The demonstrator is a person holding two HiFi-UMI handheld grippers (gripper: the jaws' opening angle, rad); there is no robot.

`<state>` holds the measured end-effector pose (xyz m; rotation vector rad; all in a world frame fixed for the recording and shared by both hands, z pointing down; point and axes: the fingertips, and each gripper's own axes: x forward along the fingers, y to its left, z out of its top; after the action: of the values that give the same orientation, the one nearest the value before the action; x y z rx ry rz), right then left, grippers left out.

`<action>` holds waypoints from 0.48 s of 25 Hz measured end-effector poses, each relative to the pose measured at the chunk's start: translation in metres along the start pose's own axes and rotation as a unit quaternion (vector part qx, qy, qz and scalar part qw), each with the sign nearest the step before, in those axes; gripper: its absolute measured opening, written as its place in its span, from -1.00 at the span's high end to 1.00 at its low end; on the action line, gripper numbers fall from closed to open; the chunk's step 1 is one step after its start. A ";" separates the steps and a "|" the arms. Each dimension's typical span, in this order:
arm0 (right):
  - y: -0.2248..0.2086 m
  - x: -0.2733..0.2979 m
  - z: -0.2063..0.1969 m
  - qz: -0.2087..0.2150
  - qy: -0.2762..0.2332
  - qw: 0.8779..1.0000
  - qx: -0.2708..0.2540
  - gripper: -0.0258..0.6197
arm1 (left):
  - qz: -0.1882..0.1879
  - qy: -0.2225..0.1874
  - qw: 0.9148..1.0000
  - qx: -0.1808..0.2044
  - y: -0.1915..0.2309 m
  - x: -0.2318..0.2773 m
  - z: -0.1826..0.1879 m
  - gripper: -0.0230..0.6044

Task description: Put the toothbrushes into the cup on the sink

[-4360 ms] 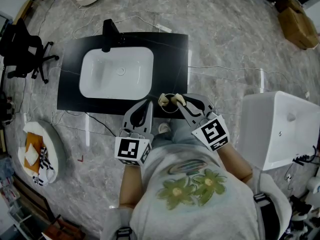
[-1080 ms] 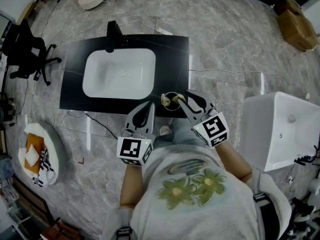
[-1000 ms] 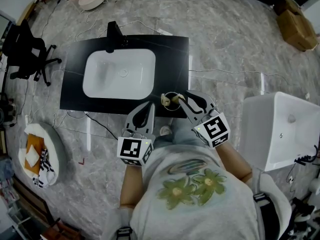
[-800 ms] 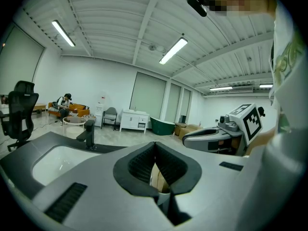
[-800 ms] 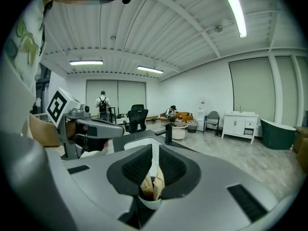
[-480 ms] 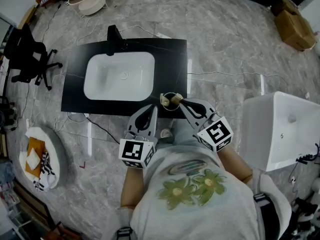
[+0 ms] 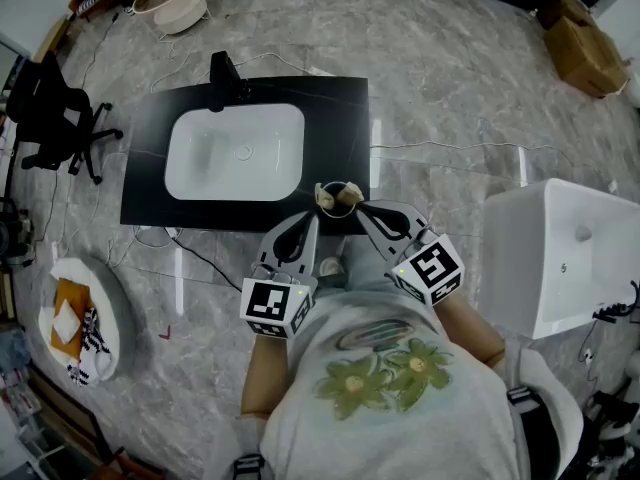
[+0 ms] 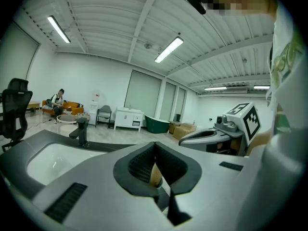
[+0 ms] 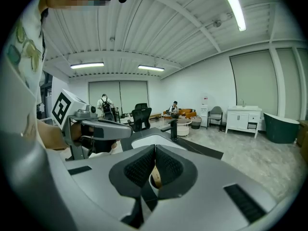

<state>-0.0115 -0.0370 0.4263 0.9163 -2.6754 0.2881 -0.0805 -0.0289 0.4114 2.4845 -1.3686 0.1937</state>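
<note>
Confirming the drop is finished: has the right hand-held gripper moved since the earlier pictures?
Yes. The right hand-held gripper reached over the cup earlier; now its tips sit beside it, drawn back toward the person.

The left claw (image 7: 311, 220) and the right claw (image 7: 361, 206) are held side by side, tilted slightly downward, tips converging; each has its jaws closed together, gripping nothing

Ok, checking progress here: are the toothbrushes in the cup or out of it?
In. Two toothbrushes stand in the cup, pale heads poking above its rim, at the black sink counter's front edge.
</note>
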 end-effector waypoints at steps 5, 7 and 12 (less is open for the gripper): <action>0.001 -0.008 -0.007 -0.004 0.006 1.000 0.001 0.79 | -0.005 0.003 1.000 0.000 -0.008 -0.002 -0.005 0.87; 0.002 -0.009 -0.008 -0.004 0.009 1.000 0.001 0.79 | -0.006 0.004 1.000 0.000 -0.011 -0.002 -0.006 0.87; 0.005 -0.015 -0.014 -0.004 0.013 1.000 0.001 0.79 | -0.008 0.007 1.000 0.000 -0.017 -0.004 -0.010 0.87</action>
<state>0.0002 -0.0208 0.4334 0.9181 -2.6465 0.3000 -0.0679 -0.0138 0.4163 2.4896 -1.3424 0.2063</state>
